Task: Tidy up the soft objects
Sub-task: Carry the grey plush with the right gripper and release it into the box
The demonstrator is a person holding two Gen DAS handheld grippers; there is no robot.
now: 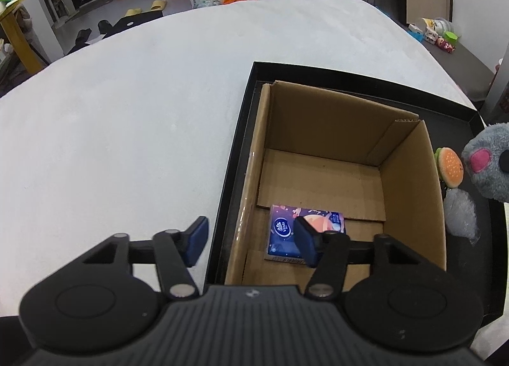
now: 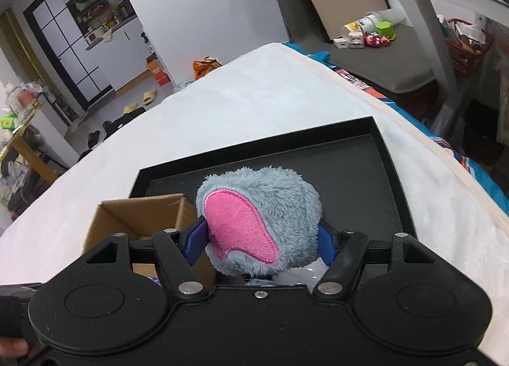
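Right tongs (image 2: 259, 243) clamp the grey plush toy (image 2: 259, 219); left tongs (image 1: 249, 242) stand apart, empty, over the cardboard box (image 1: 410, 181). Next, probably: carry the plush over and release inside.

Both wrist views close, angled down – shared: cardboard box (image 1: 334, 175) in black tray (image 2: 394, 169).

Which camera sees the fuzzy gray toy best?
The right wrist view: the gray plush toy fills the middle, pink ear showing, squeezed in the right claw. The left wrist view catches only part of it at the right edge.
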